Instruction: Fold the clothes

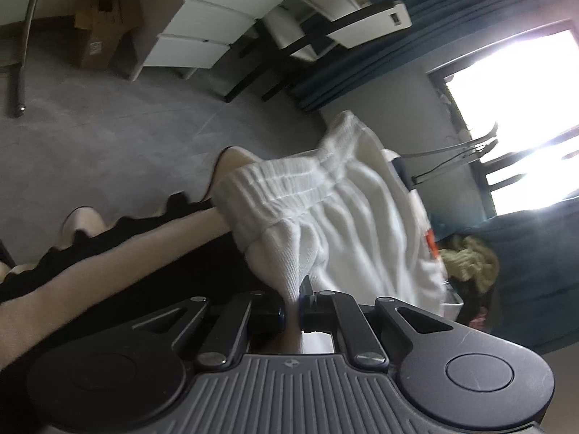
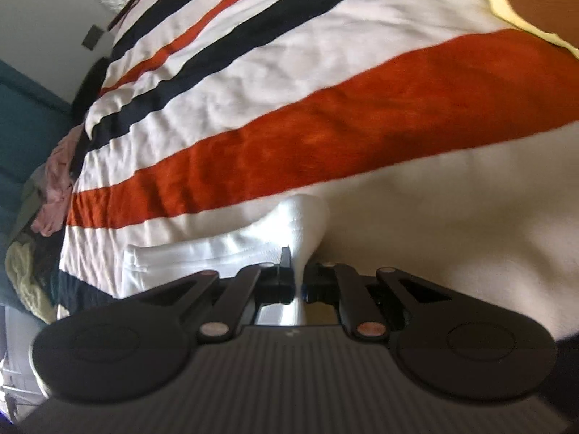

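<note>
A white knit garment with a gathered elastic waistband (image 1: 325, 199) hangs in the air in the left wrist view. My left gripper (image 1: 294, 305) is shut on a pinched fold of it near the waistband. In the right wrist view my right gripper (image 2: 298, 282) is shut on another white fold of the same garment (image 2: 300, 217), which lies low over a striped blanket (image 2: 289, 137). The far end of the garment is hidden.
A person's bare arm (image 1: 108, 267) and dark frilled clothing (image 1: 152, 224) cross the left view over grey carpet (image 1: 126, 137). White drawers (image 1: 202, 32), a cardboard box (image 1: 101, 25), a chair and a bright window stand behind. Loose clothes (image 2: 54, 181) are heaped at the blanket's left edge.
</note>
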`<state>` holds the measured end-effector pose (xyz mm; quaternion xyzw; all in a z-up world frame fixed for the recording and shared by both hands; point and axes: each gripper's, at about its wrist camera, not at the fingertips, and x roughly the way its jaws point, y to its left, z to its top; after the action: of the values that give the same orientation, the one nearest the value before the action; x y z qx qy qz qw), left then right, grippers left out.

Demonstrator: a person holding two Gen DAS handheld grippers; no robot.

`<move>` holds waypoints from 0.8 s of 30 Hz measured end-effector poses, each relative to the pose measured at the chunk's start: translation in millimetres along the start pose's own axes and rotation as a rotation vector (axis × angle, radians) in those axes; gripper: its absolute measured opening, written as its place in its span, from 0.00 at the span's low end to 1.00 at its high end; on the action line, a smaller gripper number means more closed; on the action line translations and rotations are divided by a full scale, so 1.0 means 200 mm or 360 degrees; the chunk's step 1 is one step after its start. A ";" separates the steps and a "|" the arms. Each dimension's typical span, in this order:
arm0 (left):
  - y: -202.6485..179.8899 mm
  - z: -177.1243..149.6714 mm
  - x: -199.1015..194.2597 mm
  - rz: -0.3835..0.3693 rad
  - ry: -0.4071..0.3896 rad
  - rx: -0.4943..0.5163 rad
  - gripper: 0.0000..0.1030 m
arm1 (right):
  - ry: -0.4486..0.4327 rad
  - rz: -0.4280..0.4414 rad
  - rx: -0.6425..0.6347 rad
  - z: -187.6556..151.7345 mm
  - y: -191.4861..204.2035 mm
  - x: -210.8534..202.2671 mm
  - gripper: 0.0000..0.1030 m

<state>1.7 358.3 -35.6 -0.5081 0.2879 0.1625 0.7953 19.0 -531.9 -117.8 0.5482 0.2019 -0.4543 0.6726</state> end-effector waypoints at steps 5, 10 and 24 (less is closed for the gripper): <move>-0.04 -0.03 -0.05 -0.0009 -0.0024 0.0242 0.13 | -0.0006 -0.0046 0.0027 0.02 -0.01 -0.02 0.21; -0.14 -0.12 -0.17 0.0045 -0.0049 0.0472 0.64 | -0.0060 -0.0062 0.0012 0.04 0.02 -0.06 0.66; -0.79 -0.64 -0.29 -0.0169 -0.0122 0.1173 0.88 | -0.0307 0.0326 -0.0734 0.02 0.36 -0.07 0.75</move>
<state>5.8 176.4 72.3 -0.1954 0.2703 0.0253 0.9424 71.8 -531.4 -65.7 0.3522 0.1786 -0.3759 0.8383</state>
